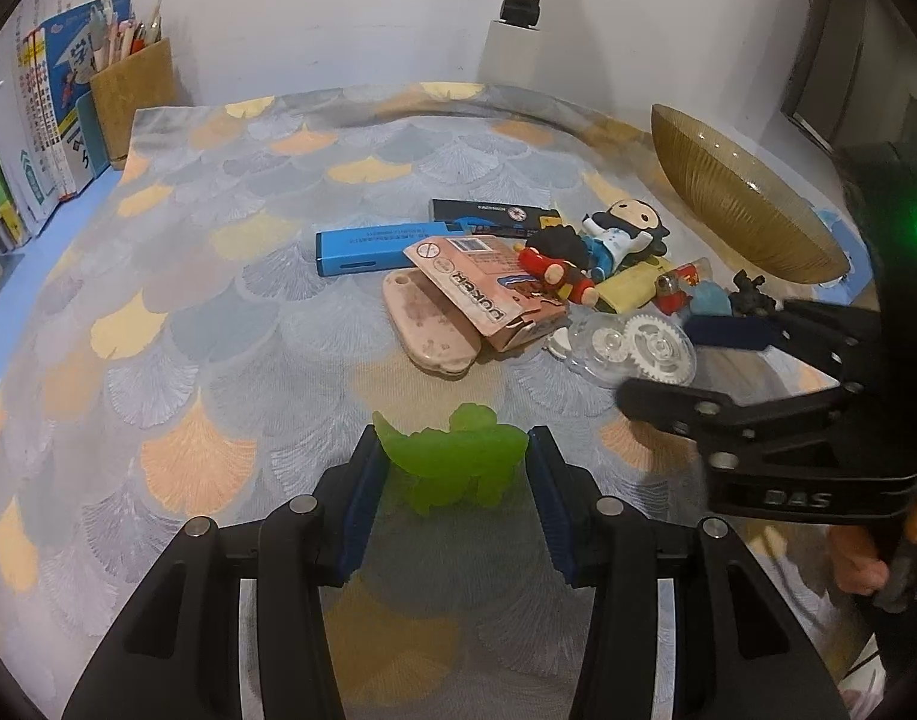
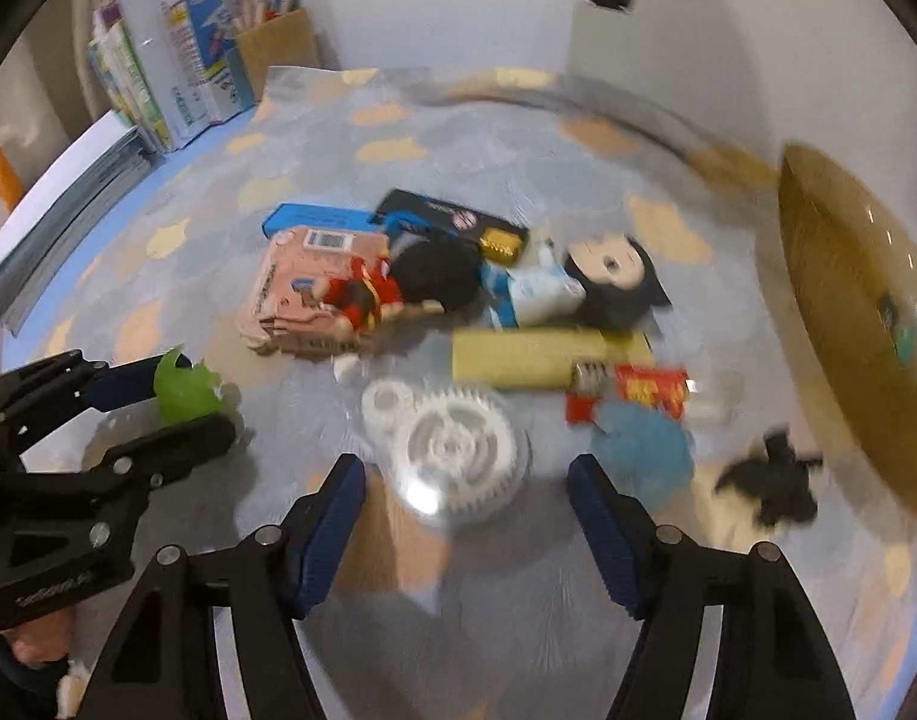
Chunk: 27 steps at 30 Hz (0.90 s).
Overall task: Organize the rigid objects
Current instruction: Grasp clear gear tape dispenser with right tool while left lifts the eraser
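My left gripper (image 1: 455, 450) is shut on a translucent green dinosaur toy (image 1: 452, 462), held just above the patterned cloth (image 1: 218, 330). In the right wrist view the same toy (image 2: 182, 387) shows at the far left between those fingers. My right gripper (image 2: 467, 468) is open, tilted down over a clear disc with white gears (image 2: 458, 444). The disc lies between the blue pads (image 2: 338, 516), which do not touch it. From the left wrist view the right gripper (image 1: 668, 366) hovers at the gears (image 1: 638, 348).
A pile lies mid-cloth: blue box (image 1: 368, 246), pink box (image 1: 482, 288), pink case (image 1: 428, 336), two dolls (image 2: 602, 282), yellow box (image 2: 530, 354), red lighter (image 2: 644, 390). A black figure (image 2: 770, 480) and an amber bowl (image 1: 740, 204) sit right. Books (image 1: 32, 120) and a pen holder (image 1: 134, 96) stand back left.
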Motion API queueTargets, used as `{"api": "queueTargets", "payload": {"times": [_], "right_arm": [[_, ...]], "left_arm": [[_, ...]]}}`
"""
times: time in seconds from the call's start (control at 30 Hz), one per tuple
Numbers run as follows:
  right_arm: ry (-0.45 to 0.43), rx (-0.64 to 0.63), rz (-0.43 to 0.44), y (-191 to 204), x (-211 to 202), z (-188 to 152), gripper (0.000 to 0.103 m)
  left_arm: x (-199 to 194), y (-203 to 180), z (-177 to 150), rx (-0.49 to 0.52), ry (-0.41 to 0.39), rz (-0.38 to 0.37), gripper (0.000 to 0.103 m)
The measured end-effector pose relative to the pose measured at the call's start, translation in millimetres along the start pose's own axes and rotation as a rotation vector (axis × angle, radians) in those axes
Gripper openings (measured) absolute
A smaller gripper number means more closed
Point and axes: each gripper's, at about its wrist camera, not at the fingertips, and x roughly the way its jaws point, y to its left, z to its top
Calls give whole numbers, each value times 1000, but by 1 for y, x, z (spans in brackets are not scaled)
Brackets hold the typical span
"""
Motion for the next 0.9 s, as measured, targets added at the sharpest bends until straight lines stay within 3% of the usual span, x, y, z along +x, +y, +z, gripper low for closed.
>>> {"api": "queueTargets", "payload": {"times": [0.07,0.1,0.2,0.3,0.37,0.4,0.5,0.57,0.67,0.7,0.8,0.9], "right_arm": [[-33,-36,-13,7,5,3,67],[-50,-56,-5,12,5,3,59],[-55,-101,25,27,2,0,59],[-58,-110,-9,31,-11,-17,59],[-56,-85,-62,26,-22,-35,59],[-48,-61,-93,21,-29,-46,59],[-40,-17,-170,9,-46,-71,59],[-47,13,-203,1,-56,-86,59],[-53,97,-152,-11,-63,-101,58],[-56,128,-122,-15,-66,-106,53],[-80,193,-53,-25,-75,-112,49],[-118,224,-46,-35,-92,-114,49]], "left_arm": [[0,0,0,-1,0,-6,45],[-1,1,0,-4,0,-7,45],[-2,5,0,-24,-4,-15,51],[-2,5,0,-25,0,-29,55],[-1,0,-1,-3,10,-26,72],[0,-2,-1,9,14,-20,74],[2,-12,0,49,2,33,71],[3,-15,0,59,6,55,44],[-1,-17,-2,67,-10,94,43],[-3,-18,-2,68,-19,101,43],[-15,-27,-6,77,-35,60,43],[-29,-51,-7,144,-75,70,43]]}}
